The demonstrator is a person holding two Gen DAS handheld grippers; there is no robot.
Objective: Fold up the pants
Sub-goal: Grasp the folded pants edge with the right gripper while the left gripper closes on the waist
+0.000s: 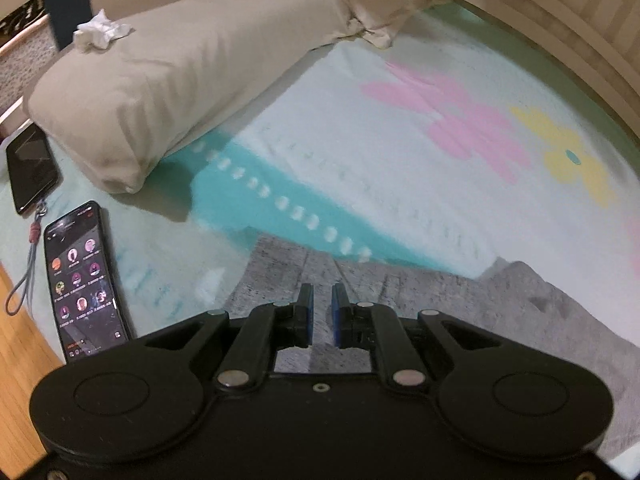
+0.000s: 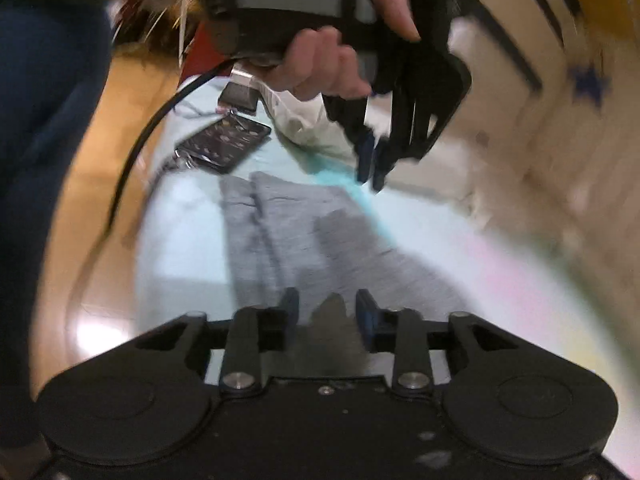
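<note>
Beside the pants (image 1: pixel 420 300): lit phone (image 1: pixel 84 280), pillow (image 1: pixel 180 76).

Grey pants (image 2: pixel 304 232), heathered knit, lying flat on the bed's pale sheet (image 1: pixel 400 152). From my right wrist view I see them stretched away from the camera in a long strip, the far end squared off near the teal band of the sheet. A lengthwise ridge or seam runs down the left part of the strip; a darker patch sits mid-cloth, shadow or a doubled layer, I cannot tell which. From the left wrist view the grey cloth (image 1: pixel 500 312) spreads low across the frame, its upper edge stepped: straight on the left, a raised corner on the right. Some faint creases run lengthwise. Fabric looks slack, not bunched.
</note>
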